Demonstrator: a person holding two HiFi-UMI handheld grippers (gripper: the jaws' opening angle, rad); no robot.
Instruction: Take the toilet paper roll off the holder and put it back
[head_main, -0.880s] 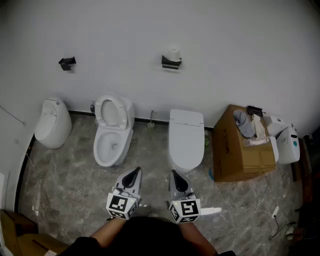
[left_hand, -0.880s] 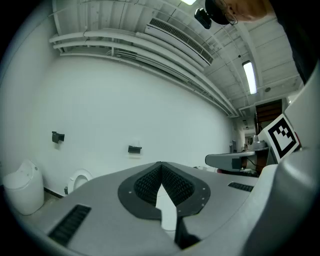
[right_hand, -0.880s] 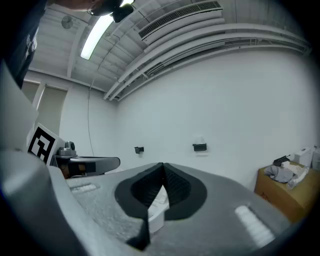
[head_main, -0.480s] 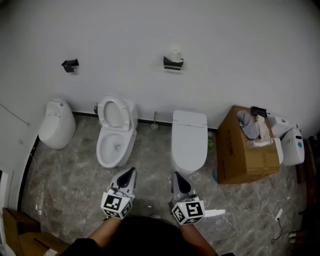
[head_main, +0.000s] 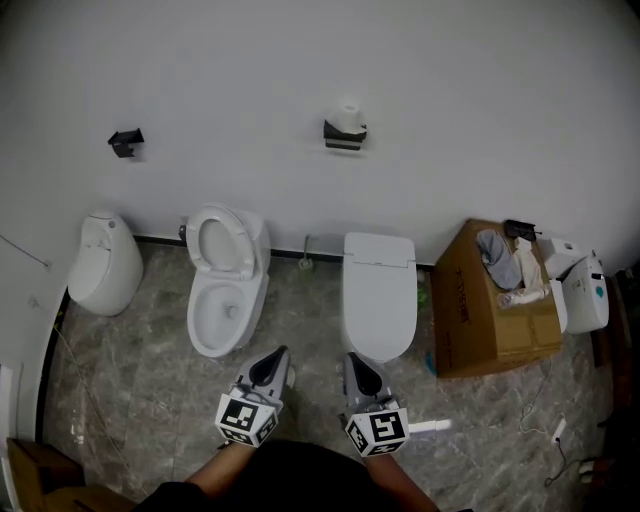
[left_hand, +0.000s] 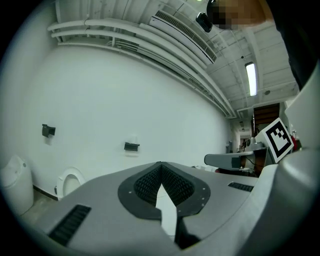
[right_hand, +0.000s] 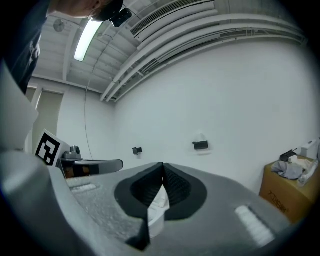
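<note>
A white toilet paper roll (head_main: 348, 110) stands on a black wall holder (head_main: 344, 134) high on the white wall, above the closed toilet (head_main: 379, 292). The same holder (left_hand: 131, 146) shows small in the left gripper view, and the holder (right_hand: 200, 145) with the roll (right_hand: 200, 137) in the right gripper view. Both grippers are held low near the person's body, far from the wall. My left gripper (head_main: 282, 357) is shut with nothing in it. My right gripper (head_main: 352, 360) is shut and empty too, its jaw tips touching.
A second black holder (head_main: 125, 142) hangs on the wall at left. Below stand a urinal (head_main: 103, 262), an open toilet (head_main: 226, 280) and a cardboard box (head_main: 495, 300) with rags. A white device (head_main: 583, 292) sits at far right. Cables lie on the marble floor.
The head view has shifted slightly, and the left gripper has come a little to the right, closer to the right one. Both stay shut.
</note>
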